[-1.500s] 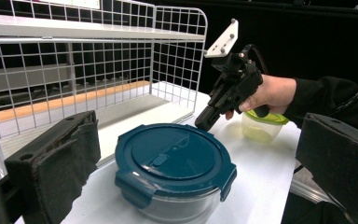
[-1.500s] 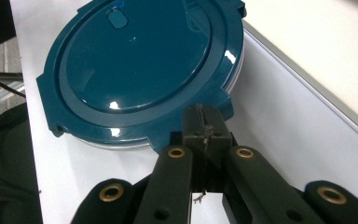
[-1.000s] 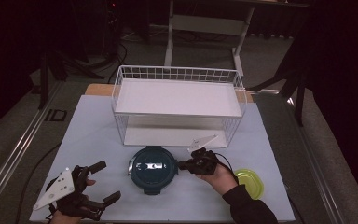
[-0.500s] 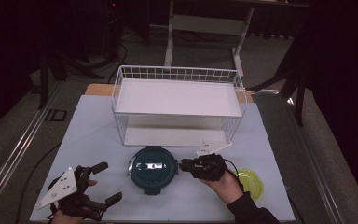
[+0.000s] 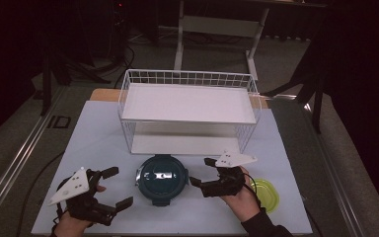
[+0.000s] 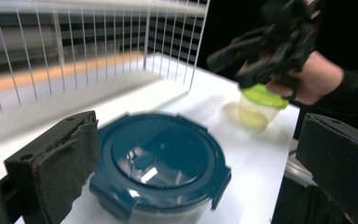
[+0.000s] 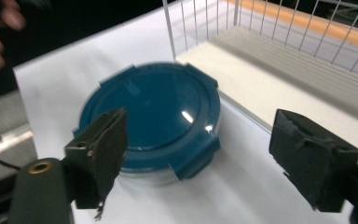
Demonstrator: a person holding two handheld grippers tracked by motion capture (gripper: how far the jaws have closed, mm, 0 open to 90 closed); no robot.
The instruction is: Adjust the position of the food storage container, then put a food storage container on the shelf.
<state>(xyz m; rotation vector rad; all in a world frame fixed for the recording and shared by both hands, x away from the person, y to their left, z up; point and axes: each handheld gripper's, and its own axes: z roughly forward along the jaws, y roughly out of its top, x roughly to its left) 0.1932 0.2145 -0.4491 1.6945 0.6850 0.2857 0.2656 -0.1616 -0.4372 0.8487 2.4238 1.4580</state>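
A round container with a dark teal clip lid (image 5: 161,178) (image 6: 161,161) (image 7: 151,113) sits on the white table, just in front of the wire rack. My left gripper (image 5: 112,187) (image 6: 200,163) stands open to the container's left, nothing between its jaws. At the container's right my right gripper (image 5: 203,172) (image 7: 198,154) is open too, its jaws pointing at the lid and a little apart from it. A small clear tub with a yellow-green lid (image 5: 265,194) (image 6: 260,105) stands to the right, behind my right hand.
A white wire rack with two shelves (image 5: 189,114) (image 6: 88,51) (image 7: 279,42) stands at the back middle of the table (image 5: 96,138). Bare table surface lies left of the rack and along the front edge. Dark floor and stand legs surround the table.
My right gripper has drawn slightly back toward the right and down, away from the teal lid. The left gripper has stayed about where it was.
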